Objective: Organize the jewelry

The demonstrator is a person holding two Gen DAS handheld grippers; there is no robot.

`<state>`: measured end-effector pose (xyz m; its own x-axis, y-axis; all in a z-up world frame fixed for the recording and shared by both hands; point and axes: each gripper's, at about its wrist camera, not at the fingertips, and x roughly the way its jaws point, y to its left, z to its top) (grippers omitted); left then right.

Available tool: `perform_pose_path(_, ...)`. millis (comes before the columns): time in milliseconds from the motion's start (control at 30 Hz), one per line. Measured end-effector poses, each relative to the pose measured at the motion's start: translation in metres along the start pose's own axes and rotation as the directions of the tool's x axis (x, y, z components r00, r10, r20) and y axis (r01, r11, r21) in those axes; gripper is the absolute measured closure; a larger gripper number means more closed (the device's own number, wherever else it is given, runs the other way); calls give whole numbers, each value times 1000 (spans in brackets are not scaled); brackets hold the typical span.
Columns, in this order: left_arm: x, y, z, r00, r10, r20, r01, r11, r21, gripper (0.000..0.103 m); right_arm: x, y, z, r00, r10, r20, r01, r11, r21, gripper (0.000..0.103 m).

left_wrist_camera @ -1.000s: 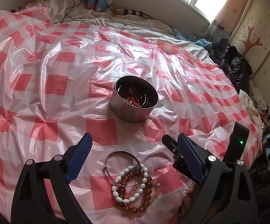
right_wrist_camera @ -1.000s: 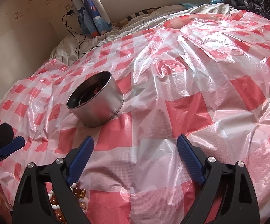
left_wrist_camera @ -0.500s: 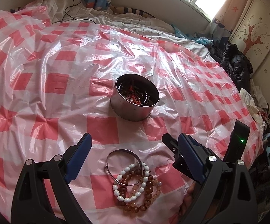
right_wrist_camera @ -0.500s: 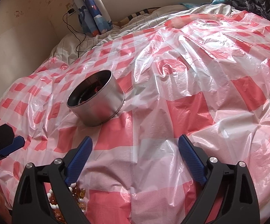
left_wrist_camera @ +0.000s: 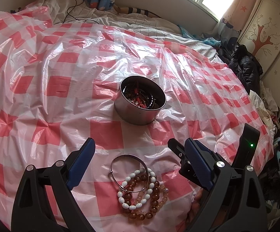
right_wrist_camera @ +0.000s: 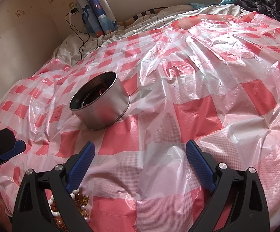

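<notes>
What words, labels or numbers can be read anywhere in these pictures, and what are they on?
None can be read.
The metal tin bears a faint mark on its side, too blurred to read.
The wall stickers are small cartoon figures, with no legible text.
The wardrobe door shows only a tree drawing.
The right tool's body carries a green light, no lettering.
The bracelets have no tags.

Bracelets (left_wrist_camera: pixel 140 189) between spread left claw (left_wrist_camera: pixel 140 154) fingers
</notes>
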<state>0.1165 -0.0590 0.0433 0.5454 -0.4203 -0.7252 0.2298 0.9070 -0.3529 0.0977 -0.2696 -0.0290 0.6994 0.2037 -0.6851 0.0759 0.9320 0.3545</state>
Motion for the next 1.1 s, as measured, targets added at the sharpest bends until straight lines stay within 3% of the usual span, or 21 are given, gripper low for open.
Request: perform_pose_path(1100, 5, 4, -1, 999, 30, -16, -30, 999, 20, 13, 1, 2, 0, 1000, -2, -2, 2, 1000, -3, 10)
